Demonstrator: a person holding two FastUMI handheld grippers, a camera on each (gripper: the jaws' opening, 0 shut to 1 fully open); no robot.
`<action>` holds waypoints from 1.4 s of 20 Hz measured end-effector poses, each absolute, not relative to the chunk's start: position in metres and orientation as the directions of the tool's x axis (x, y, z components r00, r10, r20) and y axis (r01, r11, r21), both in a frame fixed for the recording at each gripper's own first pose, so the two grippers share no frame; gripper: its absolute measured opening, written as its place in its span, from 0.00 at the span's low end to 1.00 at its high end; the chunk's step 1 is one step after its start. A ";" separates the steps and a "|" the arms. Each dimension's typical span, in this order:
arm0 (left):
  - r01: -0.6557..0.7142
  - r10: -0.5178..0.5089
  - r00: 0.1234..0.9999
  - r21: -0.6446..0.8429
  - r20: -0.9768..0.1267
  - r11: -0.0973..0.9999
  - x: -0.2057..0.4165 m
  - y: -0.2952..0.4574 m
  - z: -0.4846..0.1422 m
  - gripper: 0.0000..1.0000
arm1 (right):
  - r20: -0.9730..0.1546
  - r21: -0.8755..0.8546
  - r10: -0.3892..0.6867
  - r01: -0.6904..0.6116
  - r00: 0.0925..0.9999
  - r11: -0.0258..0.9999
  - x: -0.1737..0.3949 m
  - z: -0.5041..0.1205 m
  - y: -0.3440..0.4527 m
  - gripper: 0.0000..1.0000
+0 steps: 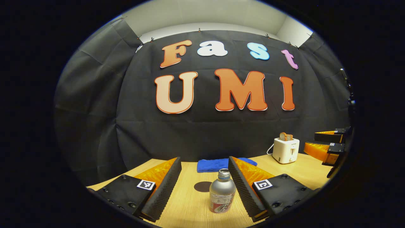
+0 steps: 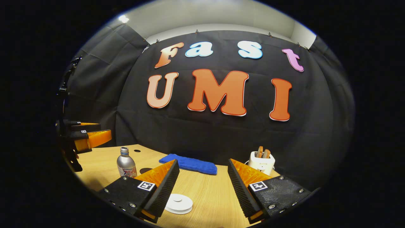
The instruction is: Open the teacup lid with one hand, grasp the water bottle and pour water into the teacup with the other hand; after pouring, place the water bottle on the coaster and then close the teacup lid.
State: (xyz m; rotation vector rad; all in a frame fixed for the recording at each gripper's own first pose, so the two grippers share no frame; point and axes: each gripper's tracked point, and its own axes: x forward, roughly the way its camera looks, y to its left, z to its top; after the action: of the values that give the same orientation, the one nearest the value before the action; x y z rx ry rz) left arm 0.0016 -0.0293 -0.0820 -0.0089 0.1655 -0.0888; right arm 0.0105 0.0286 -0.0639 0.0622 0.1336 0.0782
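We held the left gripper (image 1: 205, 186) wide open and empty around the water bottle (image 1: 222, 194), uncapped on the table (image 1: 190, 202). We judged its metal slippery, best gripped mid-body; its label was unreadable. Our right gripper (image 2: 203, 186) gaped empty above the teacup lid (image 2: 178, 203). Beyond lay a blue cloth (image 2: 189, 163) and toaster (image 2: 261, 161).

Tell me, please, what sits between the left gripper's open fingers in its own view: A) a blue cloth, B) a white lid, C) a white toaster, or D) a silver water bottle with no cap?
D: in the left gripper view the silver water bottle stands upright on the table between the left gripper's spread fingers, its mouth uncapped and neither finger pressing it.
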 end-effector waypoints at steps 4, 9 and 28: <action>0.111 -0.113 0.962 -0.022 -0.248 0.994 -0.004 -0.041 -0.119 0.98 | -0.177 0.111 0.138 -0.120 0.974 0.987 0.009 -0.088 0.043 0.93; 0.123 -0.124 0.944 -0.021 -0.305 0.992 -0.003 -0.046 -0.149 0.98 | -0.272 0.079 0.156 -0.140 0.949 0.987 0.012 -0.128 0.053 0.91; 0.157 -0.152 0.907 -0.019 -0.392 0.987 -0.005 -0.054 -0.199 0.98 | -0.467 0.124 0.290 -0.262 0.835 0.957 0.015 -0.208 0.096 0.54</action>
State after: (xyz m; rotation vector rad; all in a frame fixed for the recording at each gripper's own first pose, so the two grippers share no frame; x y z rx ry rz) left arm -0.0048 -0.0544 -0.1985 0.0131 0.4038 -0.1597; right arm 0.0150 0.0964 -0.2082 0.0559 0.5032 0.2923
